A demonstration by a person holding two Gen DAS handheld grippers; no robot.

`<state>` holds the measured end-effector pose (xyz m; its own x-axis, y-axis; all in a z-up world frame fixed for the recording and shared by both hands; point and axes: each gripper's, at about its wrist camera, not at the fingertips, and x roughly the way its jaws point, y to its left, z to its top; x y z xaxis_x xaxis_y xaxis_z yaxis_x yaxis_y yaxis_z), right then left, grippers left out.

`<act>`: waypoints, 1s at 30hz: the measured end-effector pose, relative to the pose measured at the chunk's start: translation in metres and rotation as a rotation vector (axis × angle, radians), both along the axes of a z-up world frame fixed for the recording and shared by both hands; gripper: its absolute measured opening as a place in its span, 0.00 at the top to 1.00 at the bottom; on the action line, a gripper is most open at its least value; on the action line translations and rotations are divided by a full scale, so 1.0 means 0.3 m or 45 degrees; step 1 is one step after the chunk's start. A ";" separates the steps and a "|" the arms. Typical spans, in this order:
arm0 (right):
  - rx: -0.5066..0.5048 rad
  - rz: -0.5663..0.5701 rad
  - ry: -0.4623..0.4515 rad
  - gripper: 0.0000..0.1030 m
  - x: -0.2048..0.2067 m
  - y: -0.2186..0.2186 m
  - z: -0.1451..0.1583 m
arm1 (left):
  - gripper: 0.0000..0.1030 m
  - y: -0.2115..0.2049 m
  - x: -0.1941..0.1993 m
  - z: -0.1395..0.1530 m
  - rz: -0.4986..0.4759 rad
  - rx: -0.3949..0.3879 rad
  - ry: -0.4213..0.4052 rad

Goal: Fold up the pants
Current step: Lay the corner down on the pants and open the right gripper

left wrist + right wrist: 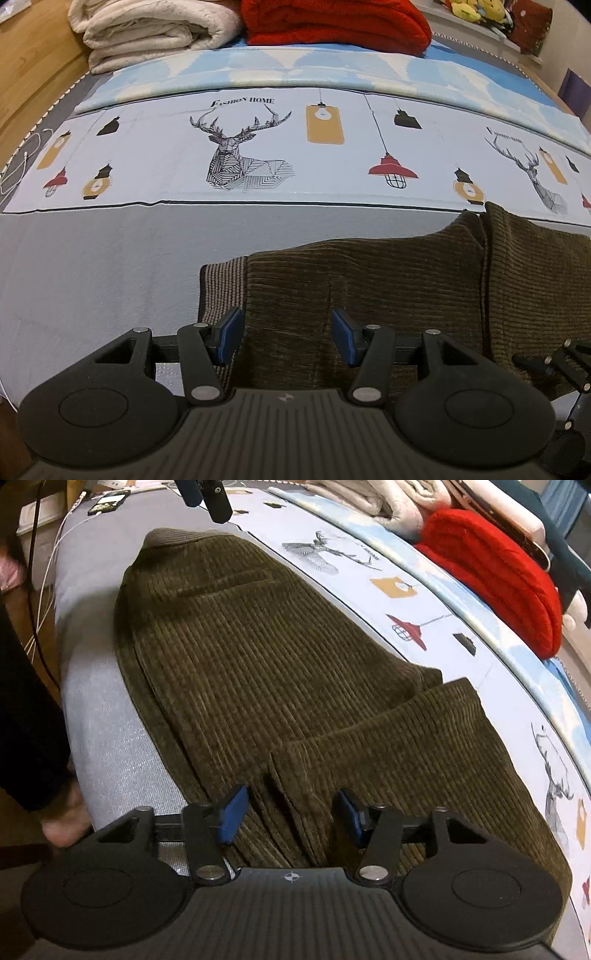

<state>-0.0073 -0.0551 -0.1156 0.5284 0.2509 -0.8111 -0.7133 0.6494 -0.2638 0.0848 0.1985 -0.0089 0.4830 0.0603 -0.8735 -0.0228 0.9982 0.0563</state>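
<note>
Lying beneath both spread tools, left tool, right tool, pants

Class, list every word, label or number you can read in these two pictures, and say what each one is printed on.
"FASHION HOME": above the deer on the printed sheet.
Second caption above the right-hand deer: too blurred to read.
Phone screen: too small to read.
Pants: no readable text.
</note>
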 end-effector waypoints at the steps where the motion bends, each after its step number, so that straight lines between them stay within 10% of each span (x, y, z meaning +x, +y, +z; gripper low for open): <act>1: 0.022 0.001 -0.011 0.77 0.000 -0.006 0.017 | 0.44 0.004 0.000 0.001 0.003 -0.004 -0.001; 6: 0.045 0.204 -0.162 0.84 -0.103 -0.033 0.110 | 0.44 0.011 0.000 0.013 -0.007 -0.017 -0.016; 10: -0.082 0.241 -0.084 0.82 -0.141 -0.075 0.024 | 0.44 0.002 0.006 0.017 -0.003 -0.027 -0.017; 13: 0.048 0.170 -0.055 0.75 -0.155 -0.113 0.086 | 0.44 -0.024 0.005 0.017 -0.025 -0.040 -0.016; 19: 0.443 -0.204 -0.063 0.56 -0.129 -0.392 0.296 | 0.44 -0.038 0.002 0.009 -0.033 -0.065 -0.011; 25: 0.056 -0.768 0.210 0.58 -0.016 -0.671 0.102 | 0.44 0.046 -0.024 -0.004 0.049 -0.154 0.019; 30: 0.137 -0.776 0.192 0.60 -0.013 -0.678 0.146 | 0.43 0.164 -0.071 -0.022 0.167 -0.313 0.047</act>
